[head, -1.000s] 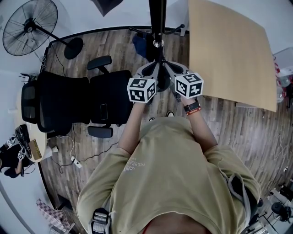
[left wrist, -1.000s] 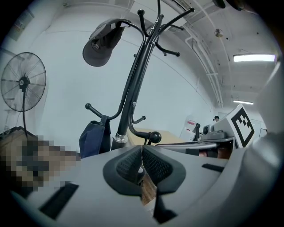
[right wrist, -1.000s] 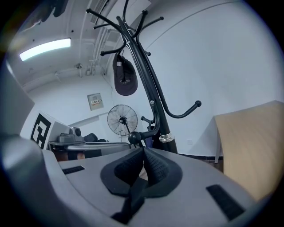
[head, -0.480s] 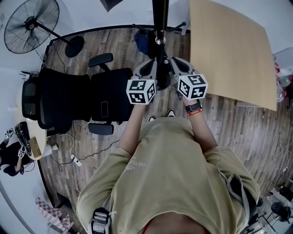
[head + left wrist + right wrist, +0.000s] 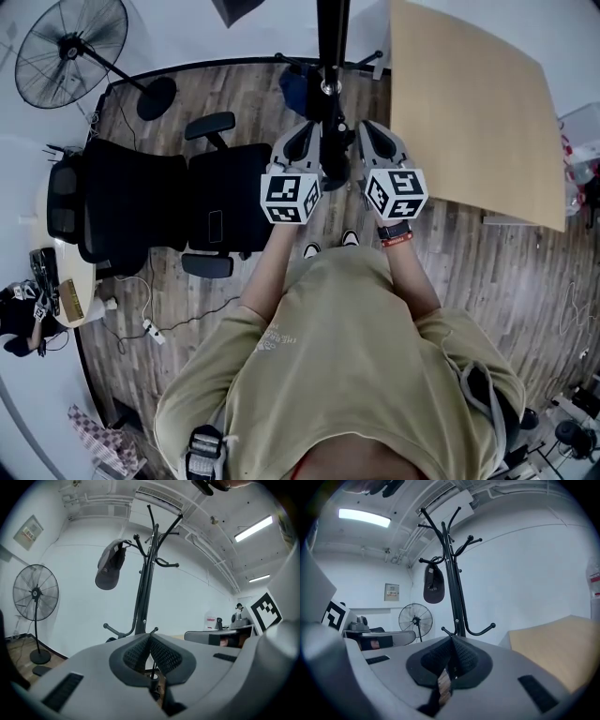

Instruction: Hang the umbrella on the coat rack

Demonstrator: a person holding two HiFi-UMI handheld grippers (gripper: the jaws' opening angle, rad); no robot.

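Left gripper [image 5: 302, 141] and right gripper [image 5: 373, 139] are held up side by side, one on either side of the coat rack [image 5: 328, 37] pole, close to it. Each gripper's own view shows its ribbed pads pressed together at the tips. A thin dark rod shows in the gap under the left pads; whether it is pinched cannot be told.

Compared with a second ago, the marker cubes sit a little lower in the head view. More of each gripper's grey body shows ahead of them, and the right gripper stands slightly further from the pole.

I cannot make out the umbrella for certain. The only likely sign is a dark shape [image 5: 335, 169] against the rack's pole, between the two grippers.

A dark cap [image 5: 110, 566] hangs on an upper hook of the rack. A standing fan [image 5: 66, 47] is well to the rack's left, a black office chair [image 5: 159, 202] is nearer on that side, and a pale wooden tabletop [image 5: 469, 103] is just to its right.
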